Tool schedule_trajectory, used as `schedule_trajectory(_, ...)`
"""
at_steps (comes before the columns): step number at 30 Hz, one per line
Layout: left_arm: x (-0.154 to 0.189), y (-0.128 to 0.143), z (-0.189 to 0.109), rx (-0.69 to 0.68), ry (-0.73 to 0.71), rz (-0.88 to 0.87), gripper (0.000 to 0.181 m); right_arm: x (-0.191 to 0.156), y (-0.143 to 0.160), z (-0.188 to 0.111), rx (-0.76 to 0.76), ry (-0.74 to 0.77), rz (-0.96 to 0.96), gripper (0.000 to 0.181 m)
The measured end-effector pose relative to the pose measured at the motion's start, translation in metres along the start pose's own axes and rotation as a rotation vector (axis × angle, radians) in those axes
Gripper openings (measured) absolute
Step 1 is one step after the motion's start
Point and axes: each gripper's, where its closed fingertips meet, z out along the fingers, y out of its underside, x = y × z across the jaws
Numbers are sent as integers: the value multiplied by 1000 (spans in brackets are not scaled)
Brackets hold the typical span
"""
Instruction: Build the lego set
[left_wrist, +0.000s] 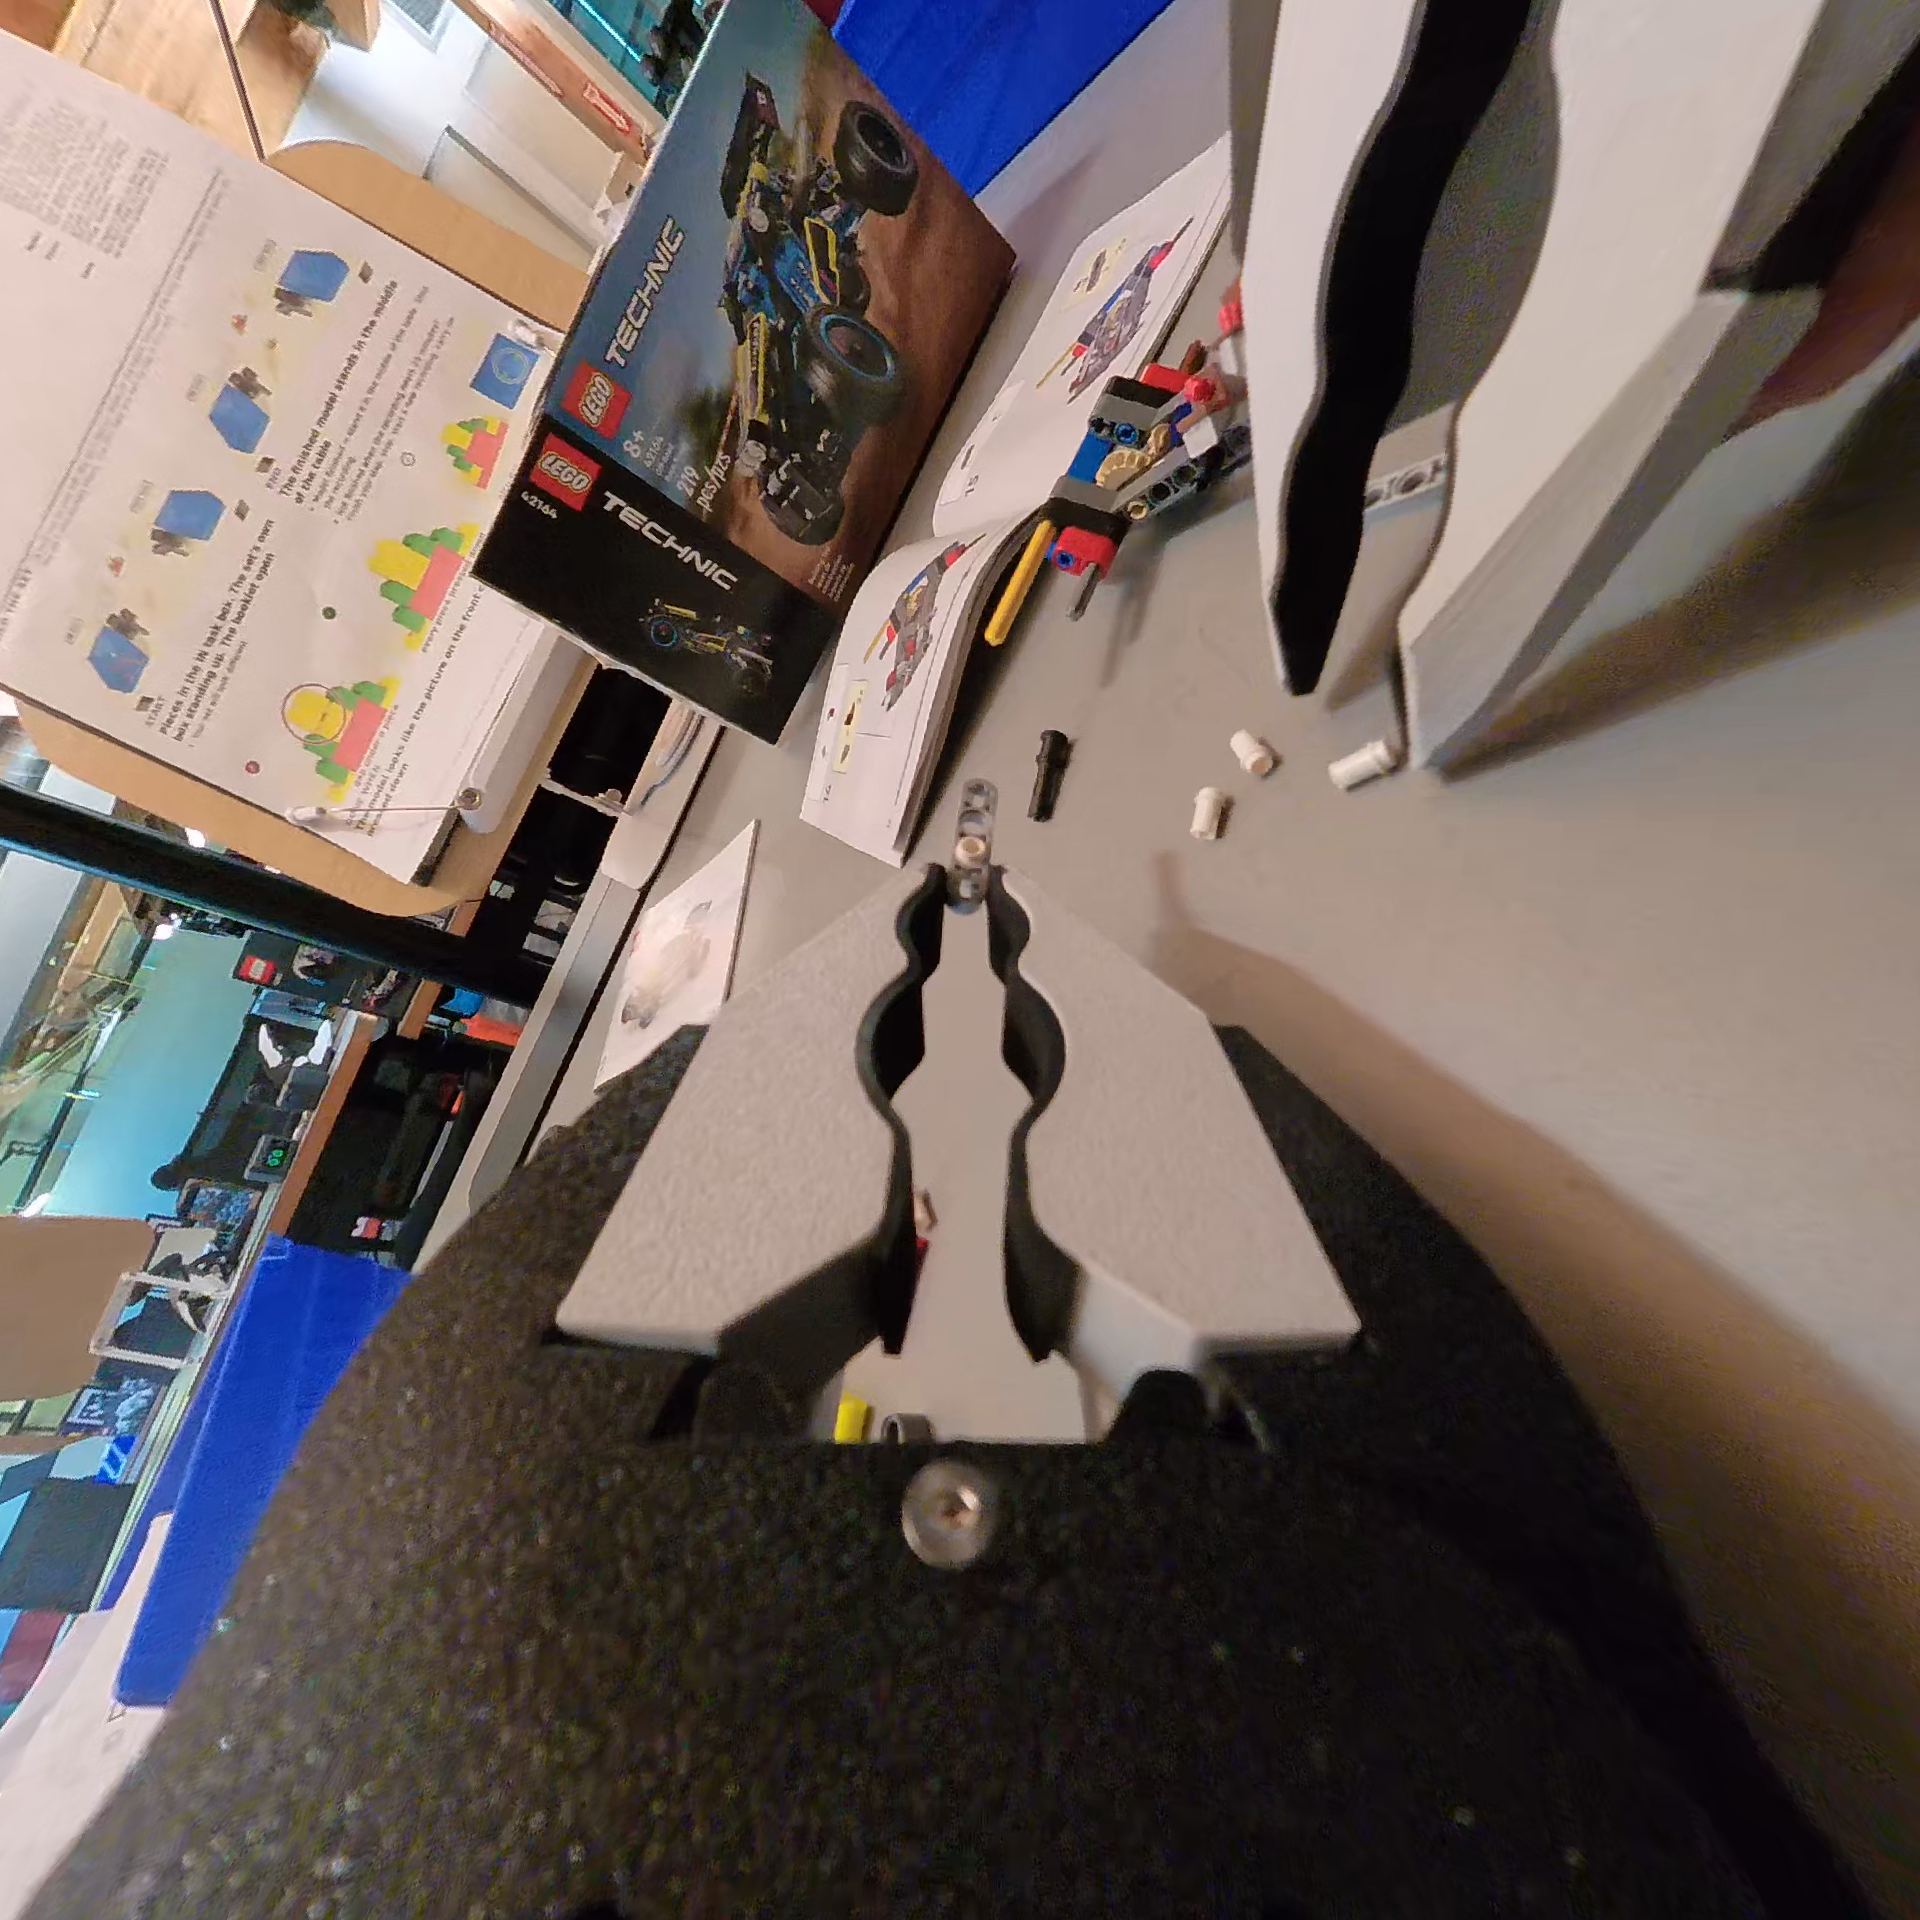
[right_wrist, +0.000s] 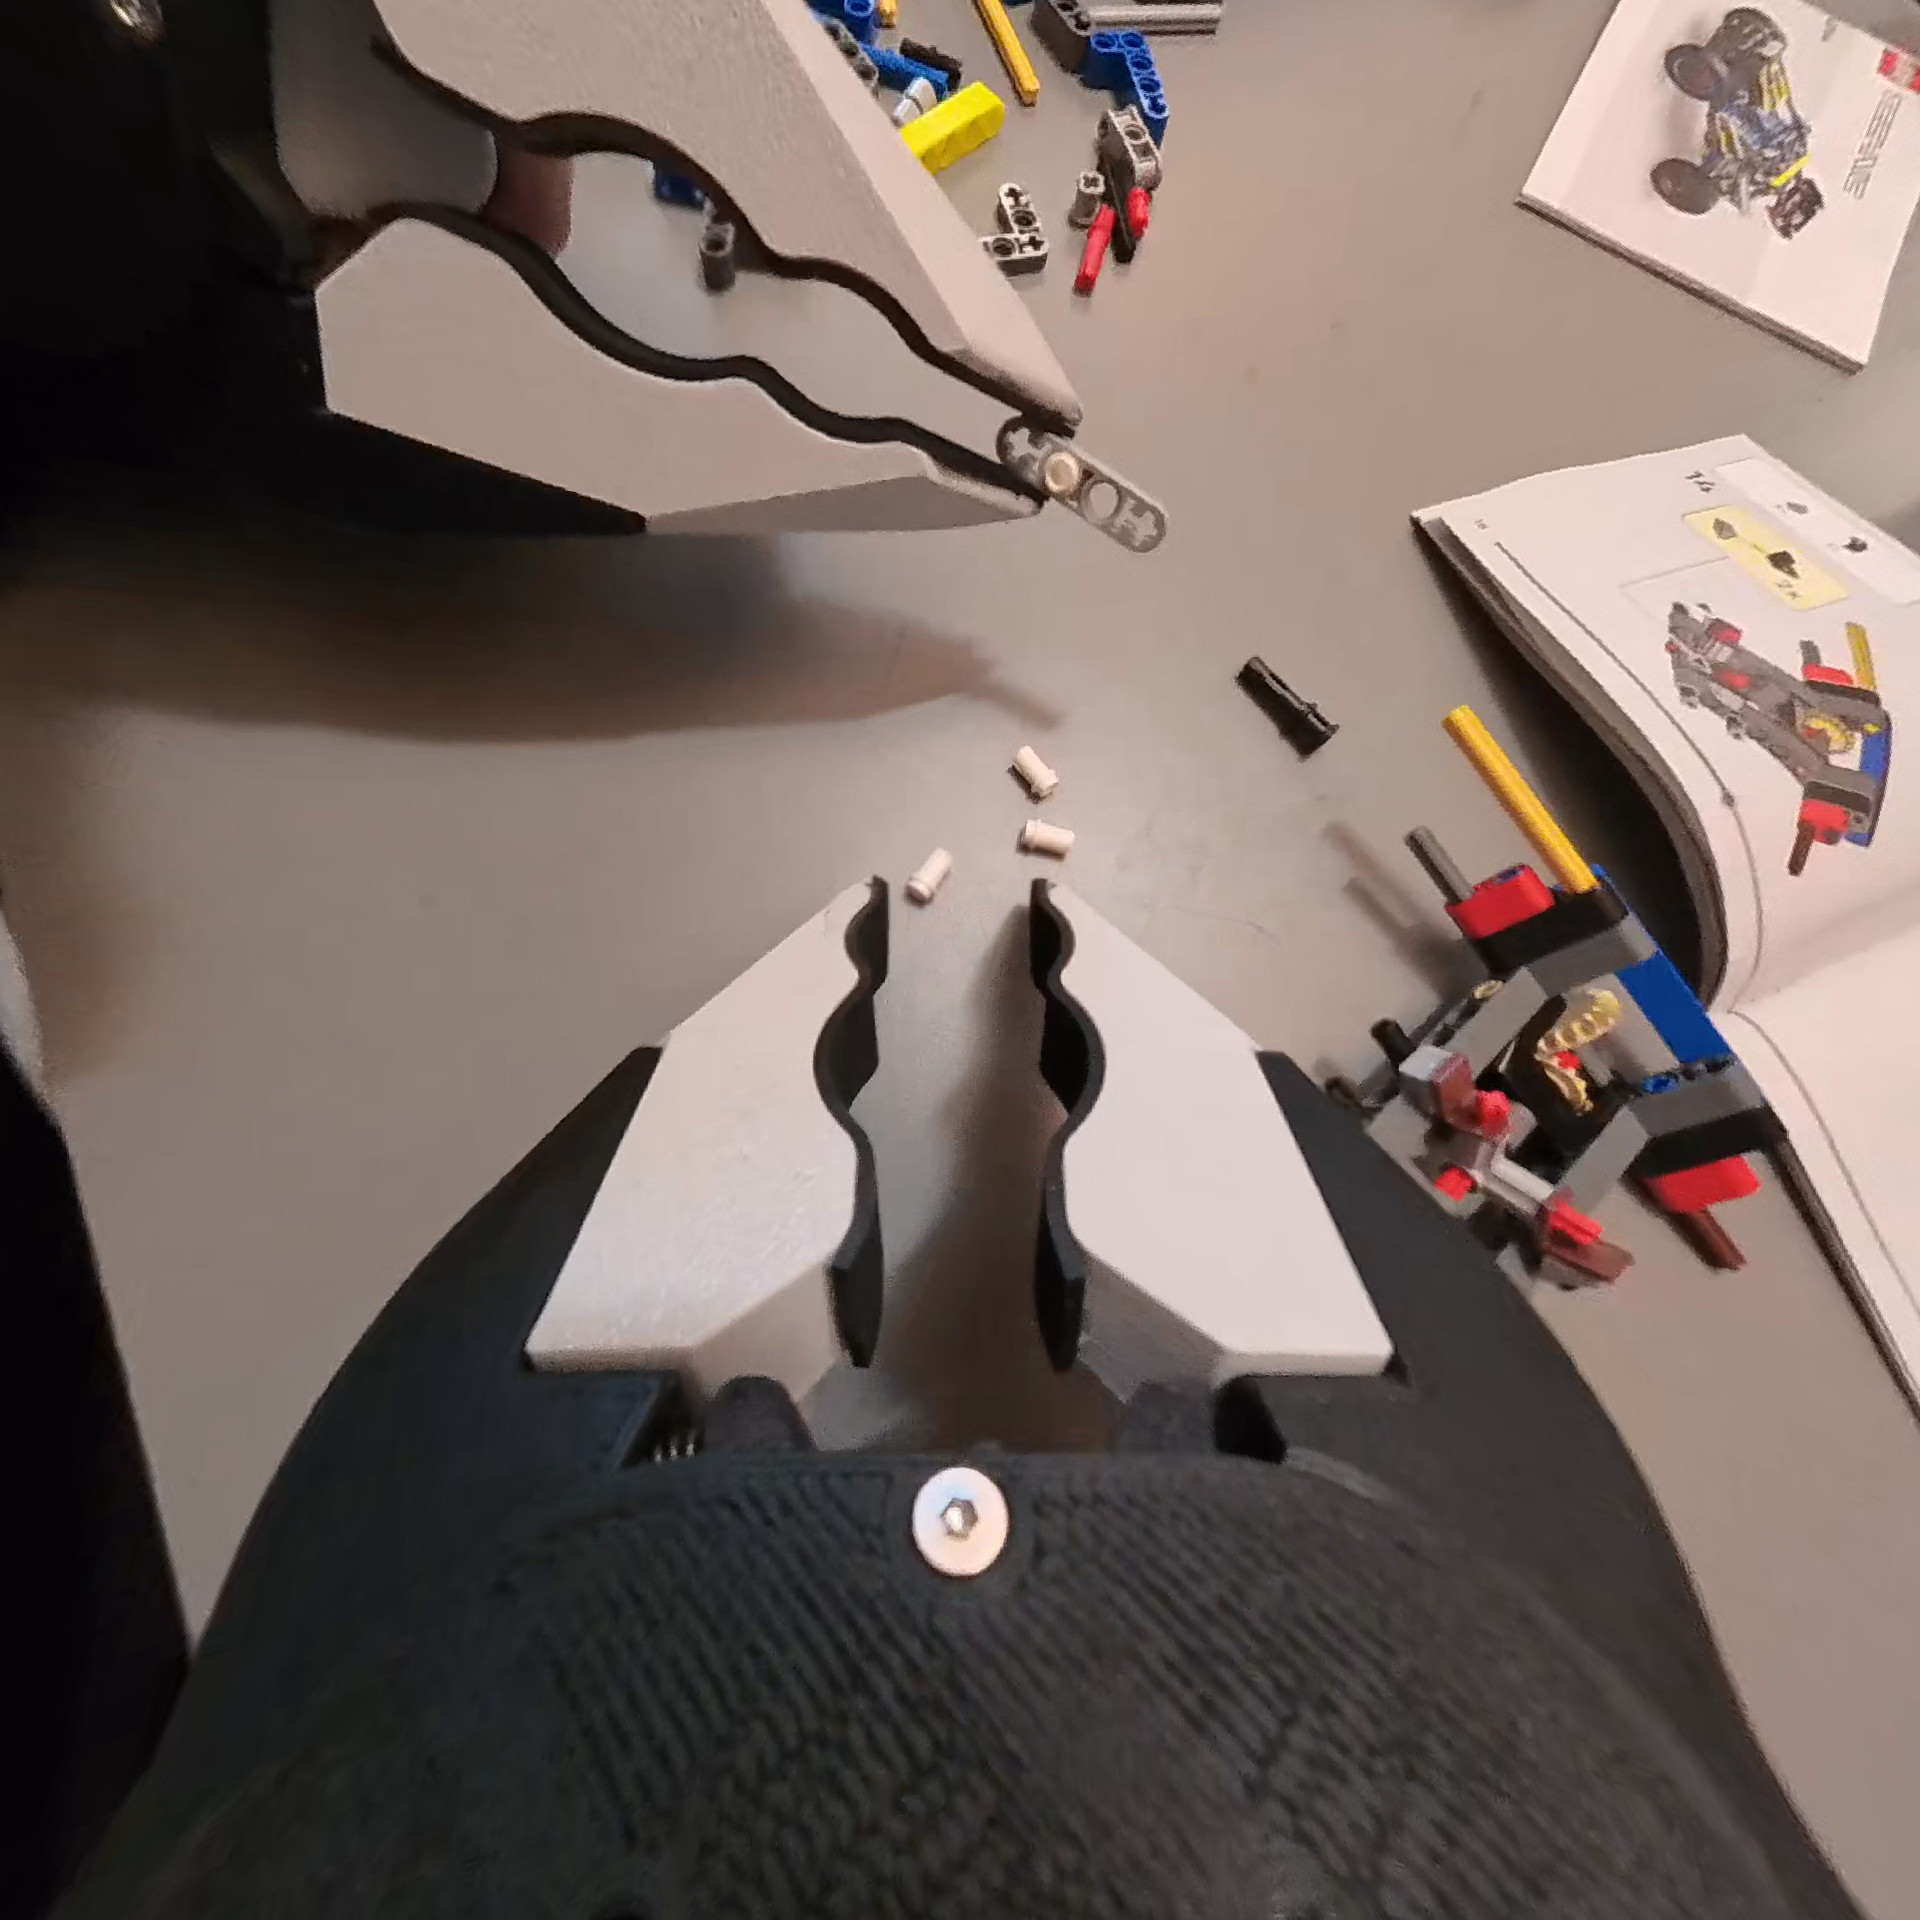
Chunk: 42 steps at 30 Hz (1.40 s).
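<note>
My left gripper (left_wrist: 968, 878) is shut on a thin grey liftarm (left_wrist: 974, 836) with a tan pin in one hole, held above the table. The same gripper (right_wrist: 1039, 457) and liftarm (right_wrist: 1086, 488) show in the right wrist view. My right gripper (right_wrist: 958, 888) is open and empty, low over the grey table, just short of three tan pins (right_wrist: 1039, 821). A black pin (right_wrist: 1286, 707) lies beyond them. The part-built chassis (right_wrist: 1558, 1060) in grey, blue, red and black, with a yellow axle, lies to the right; it also shows in the left wrist view (left_wrist: 1132, 457).
An open instruction booklet (right_wrist: 1714, 665) lies right of the chassis. A second booklet (right_wrist: 1725, 177) lies at the far right. Loose parts (right_wrist: 1049, 135) are scattered at the far side. The set's box (left_wrist: 748, 364) stands behind, with a printed sheet (left_wrist: 239, 468) beside it. The left gripper's tips are roughly 7 cm from the right gripper's.
</note>
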Motion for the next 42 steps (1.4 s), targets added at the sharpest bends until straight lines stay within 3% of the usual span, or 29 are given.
schedule_trajectory(4,1,0,0,2,8,-7,5,-6,-5,-3,46,-27,58,14)
schedule_trajectory(23,15,-8,1,24,49,95,6,-3,1,2,30,-22,-12,4)
schedule_trajectory(29,19,-2,4,-84,2,287,5,10,1,1,40,28,-45,4)
schedule_trajectory(36,13,-6,5,-175,-98,365,6,17,-25,-2,181,-55,6,4)
schedule_trajectory(42,15,-9,7,-199,-112,414,6,21,-36,3,213,-108,69,4)
